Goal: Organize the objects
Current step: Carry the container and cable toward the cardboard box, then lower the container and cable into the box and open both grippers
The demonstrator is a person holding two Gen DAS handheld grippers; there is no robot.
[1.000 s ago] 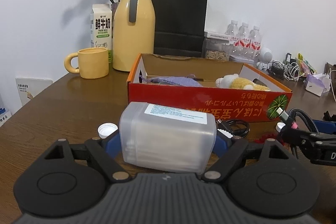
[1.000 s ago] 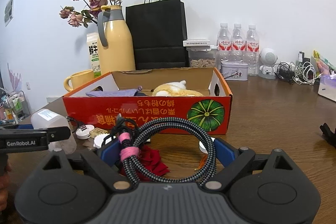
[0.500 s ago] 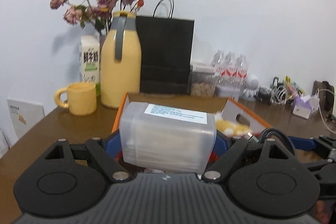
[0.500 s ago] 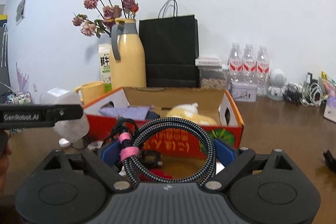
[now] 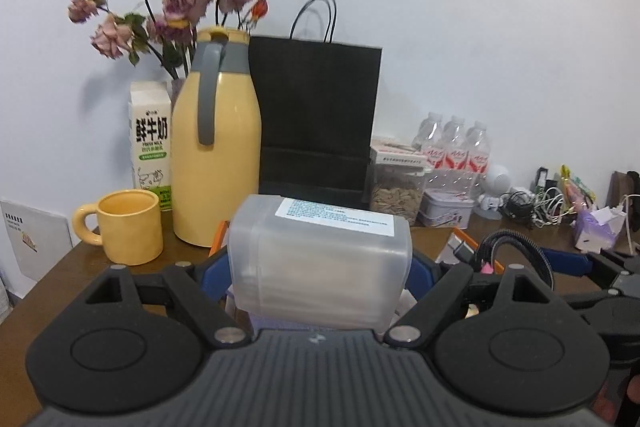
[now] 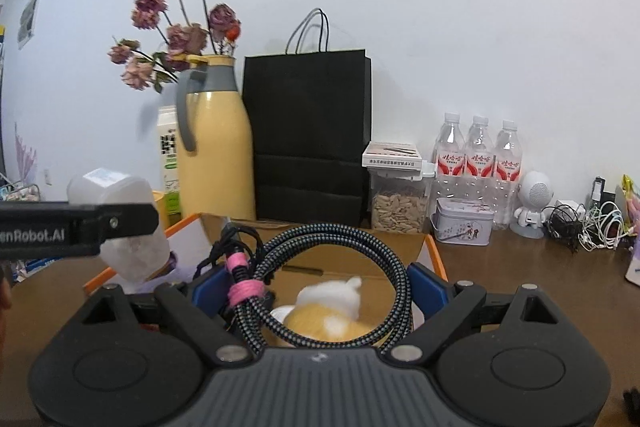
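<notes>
- Left gripper (image 5: 320, 267) clamped across the ends of a frosted plastic box (image 5: 320, 267), long axis lying crosswise between the blue pads; box carried clear of the table.
- Right gripper (image 6: 318, 287) clenched on a coiled braided cable (image 6: 340, 267) bound with a pink tie, coil standing upright between the pads.
- Key relation: the orange-edged cardboard box (image 6: 434, 251) lies directly below and ahead of both grippers. The right one looks down into it at a yellow-and-white plush toy (image 6: 328, 307); the left sits over its left end, where only an orange edge (image 5: 219, 237) shows.
- Judgement: both loads appear placed for lowering into the box; neither arm clearly nearer.
- Writing: "enRobot.AI" on the left gripper's side; milk carton (image 5: 150, 143) reads "鲜牛奶"; plastic box's white label too blurred to read.
- Behind: yellow jug (image 5: 218, 163), black paper bag (image 5: 316, 115).
</notes>
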